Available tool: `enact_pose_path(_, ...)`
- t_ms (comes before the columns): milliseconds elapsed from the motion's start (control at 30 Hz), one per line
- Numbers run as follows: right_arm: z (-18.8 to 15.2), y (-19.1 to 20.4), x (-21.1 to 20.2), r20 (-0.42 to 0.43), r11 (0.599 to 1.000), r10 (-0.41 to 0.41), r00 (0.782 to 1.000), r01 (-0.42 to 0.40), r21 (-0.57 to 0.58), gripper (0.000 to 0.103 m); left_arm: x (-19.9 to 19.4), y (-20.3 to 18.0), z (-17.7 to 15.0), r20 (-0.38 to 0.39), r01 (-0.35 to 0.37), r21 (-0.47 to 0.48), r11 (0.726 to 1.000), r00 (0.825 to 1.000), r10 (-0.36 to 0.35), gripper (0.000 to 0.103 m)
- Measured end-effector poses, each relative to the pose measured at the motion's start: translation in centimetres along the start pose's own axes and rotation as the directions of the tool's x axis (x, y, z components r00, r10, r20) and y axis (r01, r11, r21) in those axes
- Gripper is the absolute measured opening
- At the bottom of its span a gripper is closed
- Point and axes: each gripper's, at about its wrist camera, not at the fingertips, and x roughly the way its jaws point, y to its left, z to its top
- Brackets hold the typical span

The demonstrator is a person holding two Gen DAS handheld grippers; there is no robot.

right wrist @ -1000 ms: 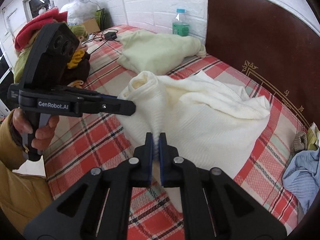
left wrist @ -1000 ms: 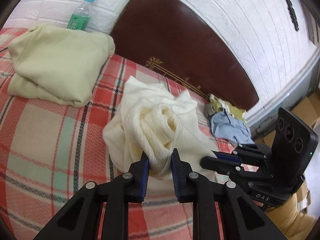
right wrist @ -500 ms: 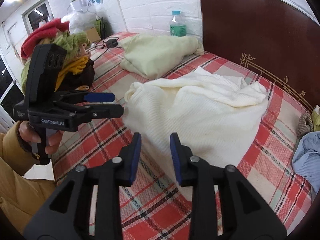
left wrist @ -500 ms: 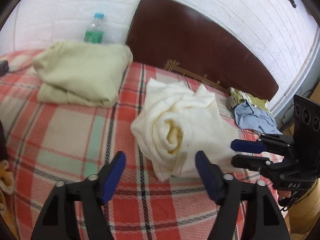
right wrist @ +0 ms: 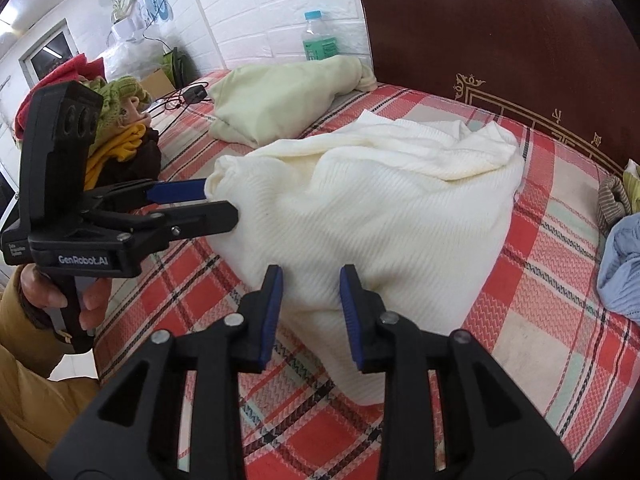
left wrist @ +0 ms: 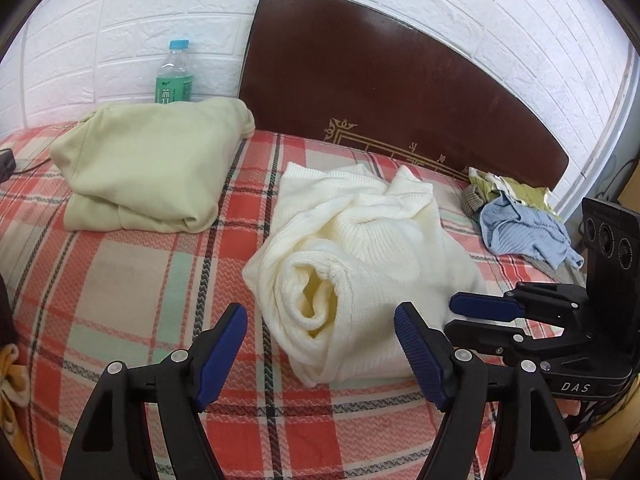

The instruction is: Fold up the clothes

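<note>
- Left gripper (left wrist: 320,340) stands with its blue pads wide apart just above the plaid bed cover; its jaws have just been opening, and nothing is clamped between them. In the right wrist view it shows from the side (right wrist: 216,206), its tips beside the rolled end of the garment; whether they touch the cloth cannot be told.
- Right gripper (right wrist: 311,308) is partly spread, its jaws likewise having just opened; the near edge of the knit lies in line with the gap, but the pads do not press it. In the left wrist view it appears at the right (left wrist: 472,316), tips near the garment's right side.
- Cream knit sweater (left wrist: 360,260) lies loose and bunched in the middle of the bed (left wrist: 120,272), its near end rolled into a tube-like opening that faces the left wrist camera. In the right wrist view (right wrist: 380,208) it spreads toward the headboard.
- Pale green garment (left wrist: 152,168) sits folded at the back left, well apart from the sweater.
- Water bottle (left wrist: 174,74) with a green label stands upright behind the green garment, by the white brick wall.
- Dark brown headboard (left wrist: 380,88) runs along the far edge of the bed.
- Light blue cloth (left wrist: 520,228) and an olive piece lie crumpled at the right, near the headboard's end.
- Hand (right wrist: 52,292) in a mustard sleeve grips the left tool's handle.
- Pile of red, green and yellow clothes (right wrist: 116,120) sits beyond the bed's left side.
</note>
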Motion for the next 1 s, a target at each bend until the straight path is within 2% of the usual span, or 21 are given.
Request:
enact_pose_path(167,-0.1,-0.2,0.0,0.001,1.0,0.017,1.0,-0.017,0.011,0.033,0.6,0.3,-0.3,-0.018,-0.012,-0.011,1.0,1.0,0.012,0.078)
enact_pose_path(300,0.1,-0.6,-0.6,0.016,0.998,0.056,0.998,-0.056,0.031,0.043,1.2,0.7,-0.5,-0.042,-0.007,-0.028,1.0,0.999,0.006,0.078)
enact_pose_path(367,0.3,-0.8,-1.1,0.031,0.996,0.078,0.996,-0.08,0.044,0.044,1.4,1.0,-0.6,-0.053,0.003,-0.044,0.999,0.999,-0.005,0.082)
enact_pose_path(500,0.7,-2.4,-2.1,0.063,0.992,0.068,0.996,-0.074,0.101,0.046,1.9,1.3,-0.8,-0.077,0.009,-0.063,0.998,0.997,-0.013,0.083)
enact_pose_path(567,0.9,-3.6,-2.3,0.071,0.988,0.047,0.996,-0.057,0.142,0.057,2.0,1.5,-0.9,-0.086,0.018,-0.075,0.997,0.996,-0.024,0.083)
enact_pose_path(600,0.9,-4.3,-2.5,0.078,0.985,0.039,0.996,-0.051,0.168,0.068,2.0,1.6,-1.0,-0.092,0.024,-0.081,0.996,0.995,-0.031,0.083)
enact_pose_path(767,1.2,-8.9,-2.3,0.103,0.945,0.019,0.995,-0.051,0.322,0.074,2.8,2.5,-1.5,-0.142,0.086,-0.14,0.986,0.984,-0.106,0.084)
enact_pose_path(1000,1.3,-14.4,1.2,0.1,0.843,0.114,0.988,-0.15,0.517,0.074,3.5,2.8,-1.8,-0.174,0.168,-0.192,0.967,0.964,-0.202,0.086)
